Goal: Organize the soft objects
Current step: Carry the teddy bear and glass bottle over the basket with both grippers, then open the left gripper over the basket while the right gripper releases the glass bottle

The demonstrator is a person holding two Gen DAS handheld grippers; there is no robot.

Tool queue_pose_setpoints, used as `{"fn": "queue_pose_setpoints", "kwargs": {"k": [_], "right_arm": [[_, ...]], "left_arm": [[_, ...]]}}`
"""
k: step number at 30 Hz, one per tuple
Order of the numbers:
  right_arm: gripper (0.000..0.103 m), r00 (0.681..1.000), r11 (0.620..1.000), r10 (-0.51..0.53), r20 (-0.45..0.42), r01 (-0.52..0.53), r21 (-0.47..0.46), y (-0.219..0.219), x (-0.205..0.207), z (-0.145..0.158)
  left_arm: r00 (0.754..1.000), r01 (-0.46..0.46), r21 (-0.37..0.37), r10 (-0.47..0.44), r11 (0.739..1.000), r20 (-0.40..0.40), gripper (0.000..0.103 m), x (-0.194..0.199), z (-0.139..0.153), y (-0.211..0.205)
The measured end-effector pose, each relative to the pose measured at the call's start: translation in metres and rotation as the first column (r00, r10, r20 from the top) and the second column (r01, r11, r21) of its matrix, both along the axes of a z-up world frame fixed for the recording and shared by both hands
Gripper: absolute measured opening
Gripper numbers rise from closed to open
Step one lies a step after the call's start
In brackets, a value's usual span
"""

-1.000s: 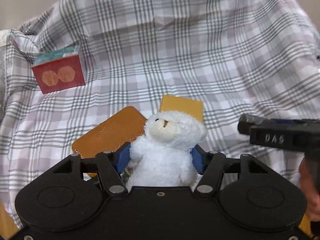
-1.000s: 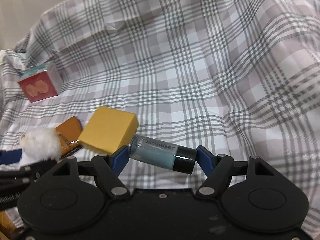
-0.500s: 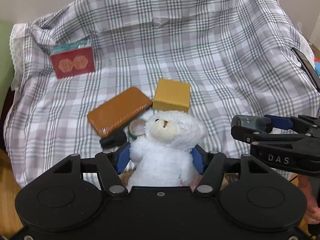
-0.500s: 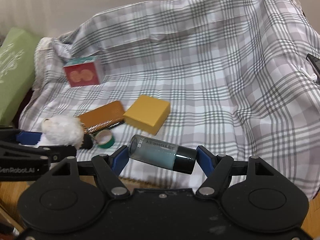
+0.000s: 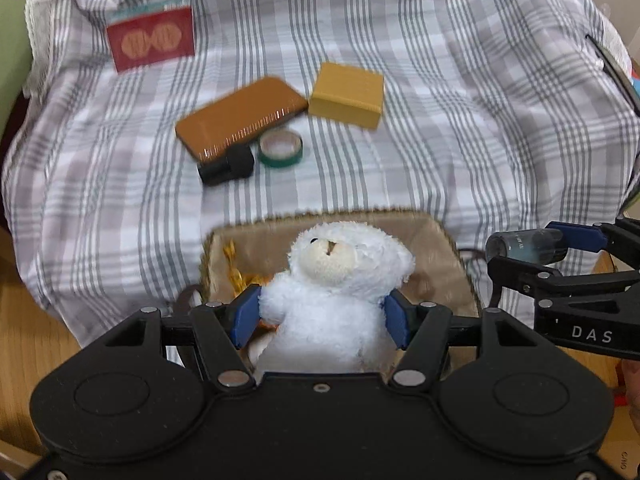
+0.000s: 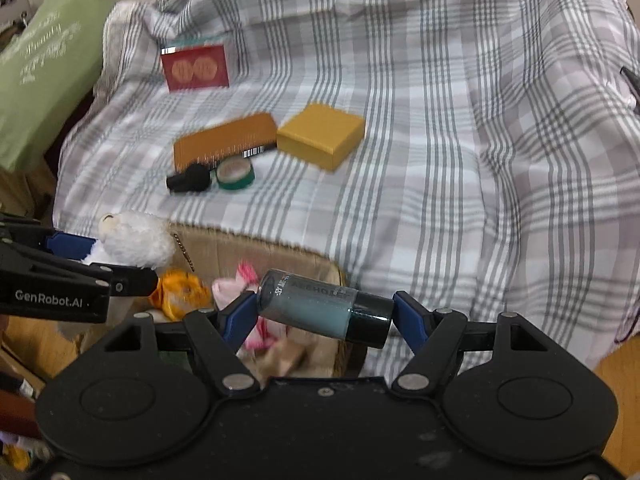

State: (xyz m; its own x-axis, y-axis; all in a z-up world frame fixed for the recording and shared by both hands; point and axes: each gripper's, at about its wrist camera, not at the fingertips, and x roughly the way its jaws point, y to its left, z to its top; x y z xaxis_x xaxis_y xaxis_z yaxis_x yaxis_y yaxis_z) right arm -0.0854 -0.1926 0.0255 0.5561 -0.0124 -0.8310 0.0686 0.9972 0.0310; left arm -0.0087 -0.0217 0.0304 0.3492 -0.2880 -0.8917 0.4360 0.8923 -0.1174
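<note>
My left gripper (image 5: pixel 320 316) is shut on a white plush bear (image 5: pixel 340 292), held upright over a tan fabric basket (image 5: pixel 440 248) in front of the bed. From the right wrist view the same bear (image 6: pixel 132 240) hangs at the left, above the basket (image 6: pixel 312 264). My right gripper (image 6: pixel 324 314) is shut on a teal bottle with a black cap (image 6: pixel 320 308), gripped end to end and held over the basket's right side. In the left wrist view that bottle (image 5: pixel 524 244) shows at the right edge. Orange (image 6: pixel 180 292) and pink (image 6: pixel 248 280) soft things lie inside the basket.
On the plaid bedcover (image 5: pixel 440 120) lie a red box (image 5: pixel 152 38), a brown flat case (image 5: pixel 240 118), a yellow box (image 5: pixel 348 94), a green tape roll (image 5: pixel 280 148) and a small black object (image 5: pixel 226 164). A green cushion (image 6: pixel 40 72) sits at the left. Wooden floor (image 5: pixel 24 320) lies below.
Both grippers have pulled back from the bed with their objects still held. The basket has come into view beneath them, and the things on the bedcover now look farther away.
</note>
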Motion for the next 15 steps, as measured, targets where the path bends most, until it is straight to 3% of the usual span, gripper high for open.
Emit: {"fn": "queue_pose_setpoints", "kwargs": {"k": [5,15], "right_arm": [[0.072,0.998,1.0,0.009,-0.055,-0.008,0.01,0.001,-0.009,-0.008],[0.072,0.996,1.0,0.021,-0.085,-0.019,0.023,0.008,-0.015,-0.012]], "left_arm": [[0.999,-0.003,0.008,0.003,1.0,-0.053,0.06,-0.007,-0.012,0.003],[0.99,-0.009,-0.028,0.005,1.0,-0.14,0.06,-0.011,-0.027,-0.003]]}}
